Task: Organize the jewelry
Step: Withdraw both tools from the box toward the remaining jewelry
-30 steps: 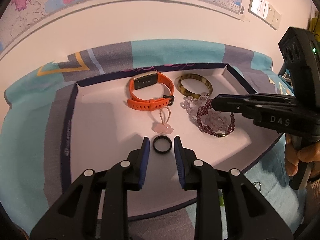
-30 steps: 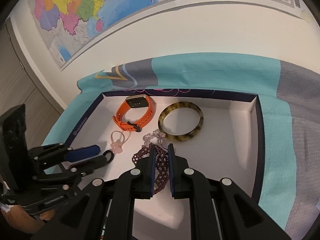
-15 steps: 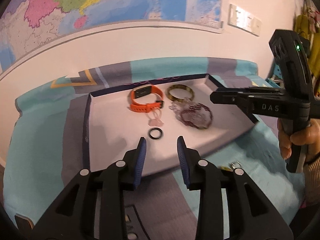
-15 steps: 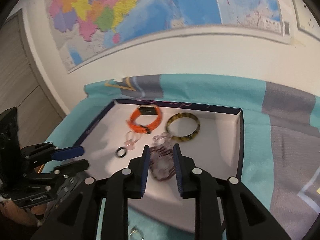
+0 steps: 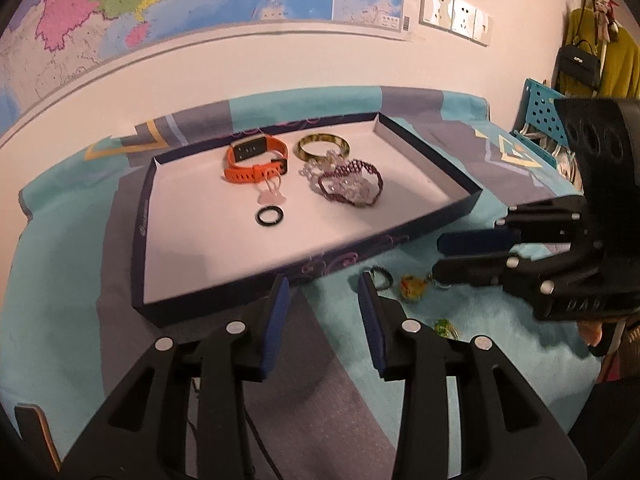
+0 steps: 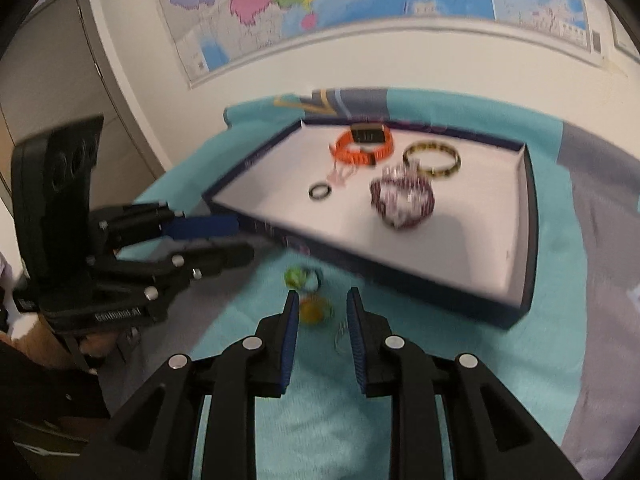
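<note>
A dark-rimmed white tray (image 5: 360, 246) (image 6: 526, 216) holds an orange watch (image 5: 256, 158) (image 6: 362, 146), a tortoiseshell bangle (image 5: 323, 145) (image 6: 432, 158), a purple bead bracelet (image 5: 352, 188) (image 6: 402, 200), a pink charm (image 5: 272, 196) and a black ring (image 5: 270, 215) (image 6: 321, 191). On the cloth in front of the tray lie a yellow-orange charm (image 5: 413, 287) (image 6: 316, 310), a green charm (image 5: 446, 327) (image 6: 298, 277) and a small black ring (image 5: 380, 277). My left gripper (image 5: 323, 300) is open and empty at the tray's front edge. My right gripper (image 6: 322, 312) is open and empty just over the yellow-orange charm.
The tray sits on a teal and grey cloth (image 5: 72, 280). A map (image 5: 160, 0) hangs on the wall behind. A blue pegboard bin (image 5: 538, 112) and hanging clothes stand at the right. A door (image 6: 52, 92) is at the left in the right wrist view.
Both grippers have pulled back out of the tray and opened wider. The bead bracelet and the black ring now lie free in the tray. The right gripper has dropped towards the charms on the cloth.
</note>
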A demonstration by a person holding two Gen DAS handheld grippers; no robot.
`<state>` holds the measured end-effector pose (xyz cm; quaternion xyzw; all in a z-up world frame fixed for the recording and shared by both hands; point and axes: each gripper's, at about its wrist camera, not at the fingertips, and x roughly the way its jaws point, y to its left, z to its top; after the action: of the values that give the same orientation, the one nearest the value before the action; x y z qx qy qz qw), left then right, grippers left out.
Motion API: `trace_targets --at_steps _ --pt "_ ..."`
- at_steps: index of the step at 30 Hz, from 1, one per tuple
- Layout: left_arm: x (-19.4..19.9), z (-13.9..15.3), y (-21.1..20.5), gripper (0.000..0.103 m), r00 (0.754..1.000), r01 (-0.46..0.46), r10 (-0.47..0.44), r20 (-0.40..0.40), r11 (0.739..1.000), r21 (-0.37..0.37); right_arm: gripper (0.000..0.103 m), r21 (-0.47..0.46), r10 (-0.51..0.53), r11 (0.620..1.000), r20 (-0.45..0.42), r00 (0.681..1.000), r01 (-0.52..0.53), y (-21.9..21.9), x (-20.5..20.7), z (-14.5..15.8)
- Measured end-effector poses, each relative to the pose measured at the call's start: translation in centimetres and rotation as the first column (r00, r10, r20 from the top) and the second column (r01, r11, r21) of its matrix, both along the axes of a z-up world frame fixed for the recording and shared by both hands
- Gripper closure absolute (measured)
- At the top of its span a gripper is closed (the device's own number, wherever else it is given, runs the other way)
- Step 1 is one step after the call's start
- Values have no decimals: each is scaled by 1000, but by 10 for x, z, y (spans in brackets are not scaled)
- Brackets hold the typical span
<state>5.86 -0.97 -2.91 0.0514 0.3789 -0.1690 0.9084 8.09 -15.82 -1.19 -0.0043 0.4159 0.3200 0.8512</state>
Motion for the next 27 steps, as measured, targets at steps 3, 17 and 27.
trace_targets --at_steps 3,17,27 --pt "-2 -3 -2 67 1000 5 -5 -8 1000 2 81 -8 -6 1000 -12 1000 6 2 -3 -7" --pt "-7 -9 -7 66 999 16 -17 -35 1000 -12 81 -23 2 1000 -2 1000 -2 11 -4 -9" --pt "-8 -10 -21 67 996 75 -75 -36 997 -12 81 0 -16 1000 -12 1000 16 -2 -14 -8"
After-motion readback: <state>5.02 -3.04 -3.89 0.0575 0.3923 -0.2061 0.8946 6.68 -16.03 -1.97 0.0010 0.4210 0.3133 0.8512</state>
